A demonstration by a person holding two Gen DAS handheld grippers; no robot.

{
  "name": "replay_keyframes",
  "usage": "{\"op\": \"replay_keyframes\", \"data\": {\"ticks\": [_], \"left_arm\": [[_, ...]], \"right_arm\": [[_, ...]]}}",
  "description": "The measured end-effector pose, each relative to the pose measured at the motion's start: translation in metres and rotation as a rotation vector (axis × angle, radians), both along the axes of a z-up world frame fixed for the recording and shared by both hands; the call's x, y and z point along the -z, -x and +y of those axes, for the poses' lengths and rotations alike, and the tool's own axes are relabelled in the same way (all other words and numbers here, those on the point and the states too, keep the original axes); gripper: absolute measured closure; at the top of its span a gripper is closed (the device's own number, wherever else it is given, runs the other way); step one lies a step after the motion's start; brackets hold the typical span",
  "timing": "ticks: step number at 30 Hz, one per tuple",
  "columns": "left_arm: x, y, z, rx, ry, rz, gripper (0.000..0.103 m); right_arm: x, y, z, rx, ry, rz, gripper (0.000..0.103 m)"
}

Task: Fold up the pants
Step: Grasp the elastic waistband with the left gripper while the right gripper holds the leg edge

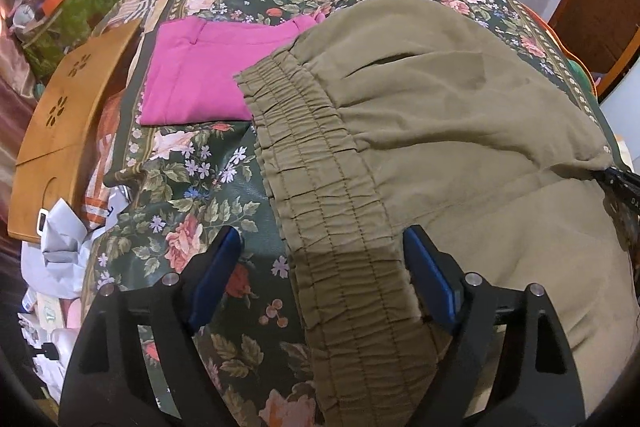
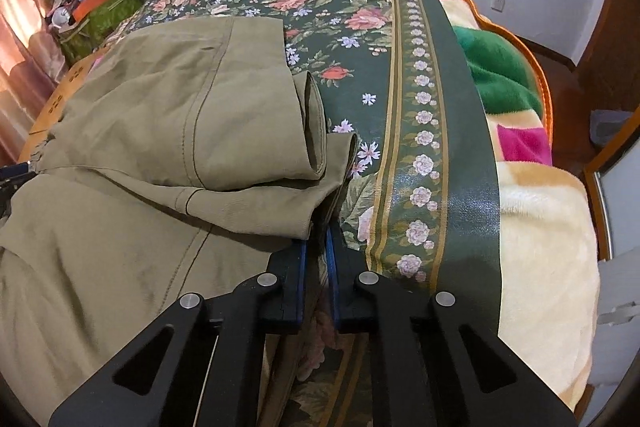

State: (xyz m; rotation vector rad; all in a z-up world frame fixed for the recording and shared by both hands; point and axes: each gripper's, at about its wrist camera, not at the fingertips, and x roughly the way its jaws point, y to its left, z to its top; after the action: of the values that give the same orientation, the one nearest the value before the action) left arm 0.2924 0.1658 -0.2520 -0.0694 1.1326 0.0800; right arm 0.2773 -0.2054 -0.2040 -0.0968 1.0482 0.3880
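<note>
Olive-green pants (image 1: pixel 440 115) lie on a floral cloth (image 1: pixel 192 187), folded over. Their elastic waistband (image 1: pixel 328 211) runs between the fingers of my left gripper (image 1: pixel 324 259), which is open around it. In the right wrist view the pants (image 2: pixel 140 147) fill the left side, with the leg cuffs (image 2: pixel 316 131) folded back on top. My right gripper (image 2: pixel 318 251) is shut on the edge of the pants' fabric near the cuffs. The tip of the right gripper shows at the right edge of the left wrist view (image 1: pixel 620 179).
Folded pink pants (image 1: pixel 208 71) lie beyond the waistband. A wooden board (image 1: pixel 60 131) and crumpled papers (image 1: pixel 60 251) are at the left. A plush blanket (image 2: pixel 532 211) lies right of the floral cloth (image 2: pixel 400 107). A cluttered stand (image 2: pixel 100 3) is at the back left.
</note>
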Motion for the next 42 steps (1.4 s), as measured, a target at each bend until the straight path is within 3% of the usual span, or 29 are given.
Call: {"op": "replay_keyframes", "data": {"ticks": [2,6,9,15,24,28,31,33,34,37,39,42], "left_arm": [[-0.006,0.002,0.000,0.006,0.000,0.006,0.019],[-0.027,0.008,0.004,0.026,-0.001,-0.032,0.017],[-0.038,0.006,0.011,0.013,0.015,-0.053,0.013],[-0.032,-0.014,0.020,-0.015,0.028,-0.036,0.012],[0.008,-0.036,0.008,0.033,0.047,0.066,0.011],[0.012,-0.041,-0.001,0.088,0.079,0.073,0.011],[0.013,-0.045,-0.011,0.106,0.050,0.073,0.011],[0.012,-0.045,-0.013,0.106,0.045,0.058,0.012],[0.012,-0.046,-0.013,0.103,0.044,0.051,0.012],[0.008,-0.044,-0.012,0.091,0.028,0.023,0.023],[0.005,-0.044,-0.011,0.086,0.014,0.006,0.038],[-0.003,-0.044,-0.005,0.059,0.013,-0.015,0.051]], "right_arm": [[-0.005,0.000,0.001,-0.006,0.014,-0.004,0.089],[-0.020,0.007,0.003,-0.004,0.024,-0.046,0.053],[-0.037,0.014,0.001,-0.024,-0.002,-0.102,0.044],[-0.051,-0.001,0.003,-0.028,-0.057,-0.143,0.044],[-0.014,-0.038,0.014,-0.039,-0.141,-0.009,0.044],[-0.002,-0.042,0.021,-0.056,-0.169,0.016,0.048],[-0.002,-0.040,0.019,-0.059,-0.174,0.012,0.054],[-0.001,-0.040,0.017,-0.050,-0.161,0.009,0.074],[-0.002,-0.041,0.016,-0.051,-0.152,0.005,0.078],[-0.004,-0.040,0.012,-0.065,-0.129,-0.017,0.094],[-0.004,-0.038,0.012,-0.088,-0.085,-0.030,0.097],[-0.003,-0.037,0.013,-0.116,-0.026,-0.042,0.098]]}}
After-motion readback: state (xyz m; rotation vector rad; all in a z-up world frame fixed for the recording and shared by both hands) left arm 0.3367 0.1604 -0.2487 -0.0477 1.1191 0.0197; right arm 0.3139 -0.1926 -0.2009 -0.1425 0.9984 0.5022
